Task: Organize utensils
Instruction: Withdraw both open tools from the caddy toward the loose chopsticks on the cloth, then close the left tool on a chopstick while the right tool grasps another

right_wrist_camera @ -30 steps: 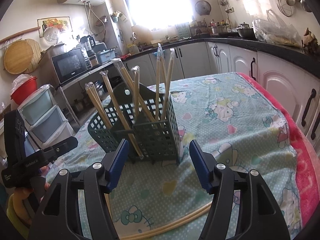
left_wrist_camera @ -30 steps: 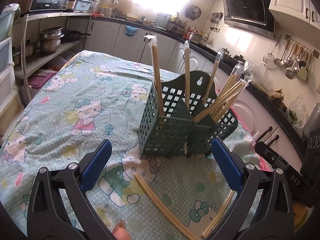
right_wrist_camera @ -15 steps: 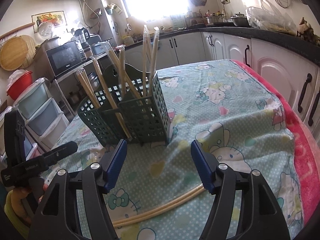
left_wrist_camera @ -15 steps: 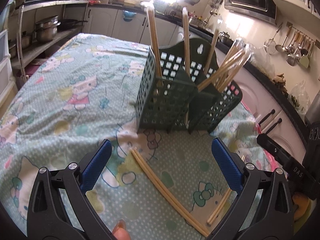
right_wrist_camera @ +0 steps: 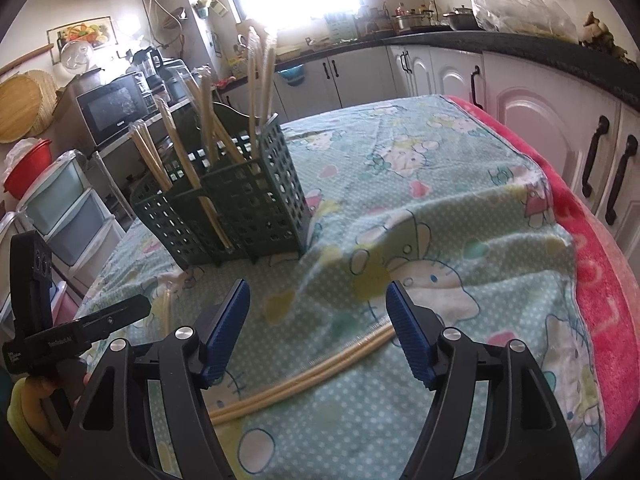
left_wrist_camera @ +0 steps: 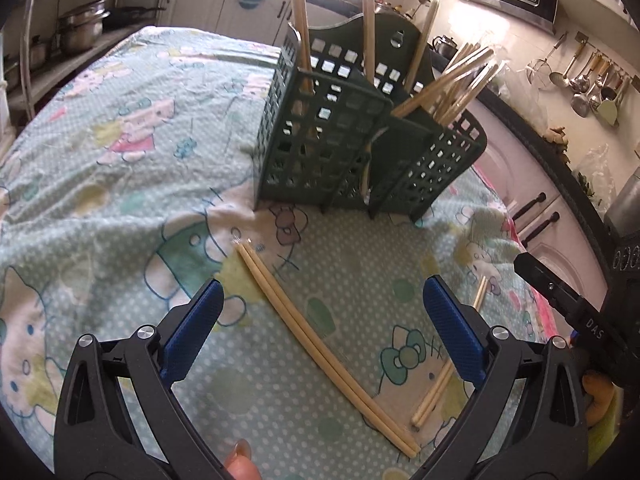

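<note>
A dark green slotted utensil holder [left_wrist_camera: 360, 148] stands on the patterned tablecloth and holds several wrapped chopstick pairs; it also shows in the right wrist view [right_wrist_camera: 236, 208]. A loose pair of chopsticks [left_wrist_camera: 320, 344] lies flat on the cloth in front of it, between my left gripper's open fingers. A second loose pair [left_wrist_camera: 448, 364] lies to its right. My left gripper [left_wrist_camera: 322, 320] is open and empty just above the first pair. My right gripper [right_wrist_camera: 320, 328] is open and empty, with a loose pair [right_wrist_camera: 304, 376] lying below it.
The table [left_wrist_camera: 100, 160] is covered by a mint cartoon-cat cloth over a pink blanket [right_wrist_camera: 600, 280]. Kitchen cabinets [right_wrist_camera: 560, 120] run along the right. A shelf with pots [left_wrist_camera: 80, 32] stands at the far left. The other handheld gripper's body [left_wrist_camera: 580, 312] shows at the right.
Both grippers have tilted down and moved lower toward the cloth. The loose chopsticks now lie between my left fingers. Both grippers stay open.
</note>
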Demonstrator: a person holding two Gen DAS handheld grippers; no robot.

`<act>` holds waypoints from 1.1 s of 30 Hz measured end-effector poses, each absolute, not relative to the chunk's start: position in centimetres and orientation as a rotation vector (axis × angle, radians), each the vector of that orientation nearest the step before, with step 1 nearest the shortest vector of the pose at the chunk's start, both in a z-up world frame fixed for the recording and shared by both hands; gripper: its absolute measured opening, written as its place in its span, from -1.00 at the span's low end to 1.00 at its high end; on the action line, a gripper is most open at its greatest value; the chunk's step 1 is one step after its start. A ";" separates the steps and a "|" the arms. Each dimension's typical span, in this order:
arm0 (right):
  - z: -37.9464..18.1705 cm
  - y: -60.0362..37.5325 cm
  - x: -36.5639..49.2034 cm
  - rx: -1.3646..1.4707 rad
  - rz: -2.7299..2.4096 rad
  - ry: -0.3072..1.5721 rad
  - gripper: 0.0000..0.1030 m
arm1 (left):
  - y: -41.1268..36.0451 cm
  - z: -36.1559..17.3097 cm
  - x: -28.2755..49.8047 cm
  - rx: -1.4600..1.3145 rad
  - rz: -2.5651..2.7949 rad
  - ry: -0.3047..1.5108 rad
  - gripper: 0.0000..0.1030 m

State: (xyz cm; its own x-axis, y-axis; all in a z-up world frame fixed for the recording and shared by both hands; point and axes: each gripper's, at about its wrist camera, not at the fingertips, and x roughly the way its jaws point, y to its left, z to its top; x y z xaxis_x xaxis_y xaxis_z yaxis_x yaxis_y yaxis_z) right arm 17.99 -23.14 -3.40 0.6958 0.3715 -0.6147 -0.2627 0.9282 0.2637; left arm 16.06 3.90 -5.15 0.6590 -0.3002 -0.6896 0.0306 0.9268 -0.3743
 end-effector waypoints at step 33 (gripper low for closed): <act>-8.0 -25.0 21.5 0.342 0.310 0.923 0.12 | 5.4 -7.6 19.9 -0.504 -0.191 0.933 0.52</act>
